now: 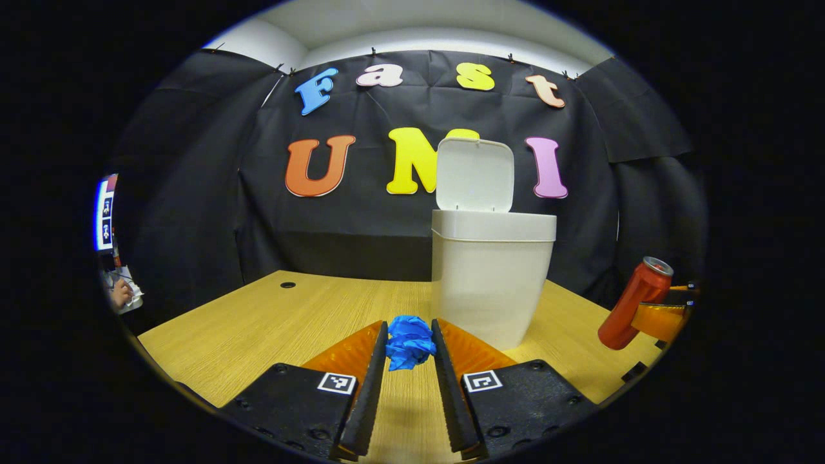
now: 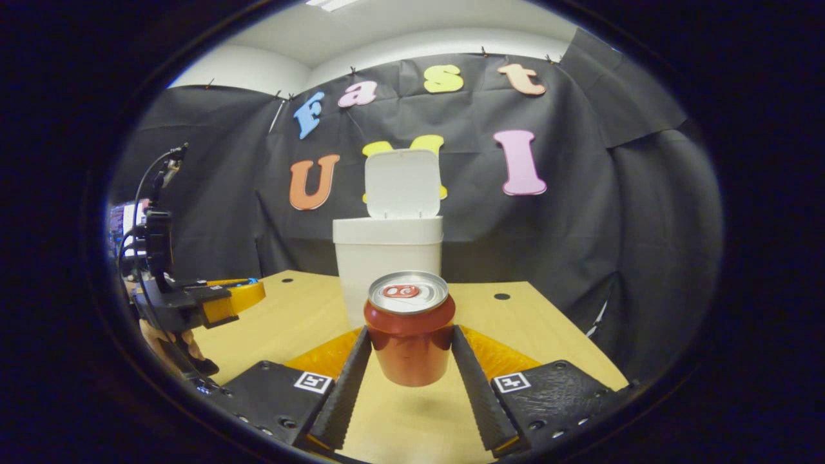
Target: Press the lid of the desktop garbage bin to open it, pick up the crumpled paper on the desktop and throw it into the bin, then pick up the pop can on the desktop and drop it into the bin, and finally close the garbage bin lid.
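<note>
Left tool (image 1: 410, 348) clamped on soft, light paper ball (image 1: 410, 341). Right tool (image 2: 410, 361) clamped round thin-walled, dentable can (image 2: 410, 328), mid-body. Bin (image 1: 491, 277) ahead, lid (image 1: 475, 174) up.

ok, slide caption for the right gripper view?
Right hand-held gripper clamps red pop can above desk; white bin behind, lid open.

Lighting's pretty even and soft, coming from overhead: there's a bright ceiling light (image 2: 330, 4) at the very top of the right gripper view. The wooden desk (image 1: 271, 322) is well lit; the black cloth wall soaks up light and stays dark. Small soft shadow under the pop can (image 2: 408, 335), whose silver top catches a mild glare. Centre is sharp, but heavy fisheye bends and smears everything near the edges.
</note>
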{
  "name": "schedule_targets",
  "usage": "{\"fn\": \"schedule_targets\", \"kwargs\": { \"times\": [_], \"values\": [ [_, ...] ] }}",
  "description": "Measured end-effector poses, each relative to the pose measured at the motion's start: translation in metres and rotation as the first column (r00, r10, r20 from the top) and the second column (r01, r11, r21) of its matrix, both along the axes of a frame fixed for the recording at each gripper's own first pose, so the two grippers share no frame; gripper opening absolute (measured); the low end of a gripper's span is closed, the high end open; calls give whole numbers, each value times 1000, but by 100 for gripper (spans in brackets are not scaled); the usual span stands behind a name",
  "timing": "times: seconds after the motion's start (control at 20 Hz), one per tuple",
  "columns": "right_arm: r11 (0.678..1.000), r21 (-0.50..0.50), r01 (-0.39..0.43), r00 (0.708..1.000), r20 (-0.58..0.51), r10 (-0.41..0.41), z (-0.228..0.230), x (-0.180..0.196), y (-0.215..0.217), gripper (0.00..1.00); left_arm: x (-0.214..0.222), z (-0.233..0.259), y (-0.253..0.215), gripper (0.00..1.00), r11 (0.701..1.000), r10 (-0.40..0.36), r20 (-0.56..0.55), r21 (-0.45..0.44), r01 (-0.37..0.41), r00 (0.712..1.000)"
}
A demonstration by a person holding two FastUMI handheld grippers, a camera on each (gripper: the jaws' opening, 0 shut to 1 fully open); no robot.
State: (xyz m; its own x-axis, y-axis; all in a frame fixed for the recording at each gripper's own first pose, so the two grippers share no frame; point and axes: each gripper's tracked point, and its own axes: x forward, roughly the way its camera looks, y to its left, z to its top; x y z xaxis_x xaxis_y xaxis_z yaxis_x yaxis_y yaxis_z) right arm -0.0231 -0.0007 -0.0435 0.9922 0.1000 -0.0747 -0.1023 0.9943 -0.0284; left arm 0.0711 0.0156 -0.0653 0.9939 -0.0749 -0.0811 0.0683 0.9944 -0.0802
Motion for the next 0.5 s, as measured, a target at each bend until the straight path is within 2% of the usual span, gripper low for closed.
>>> {"fn": "schedule_targets", "kwargs": {
  "times": [0.25, 0.5],
  "values": [
    [1000, -26, -14, 998, 58, 16, 21, -24, -26, 76, -3, 26, -20, 46, 1000, -15, 33, -21, 16, 999],
    [1000, -26, -1, 997, 71, 3, 23, -27, -43, 76, -7, 42, -39, 46, 999, -19, 20, -27, 19, 1000]
  ]
}}
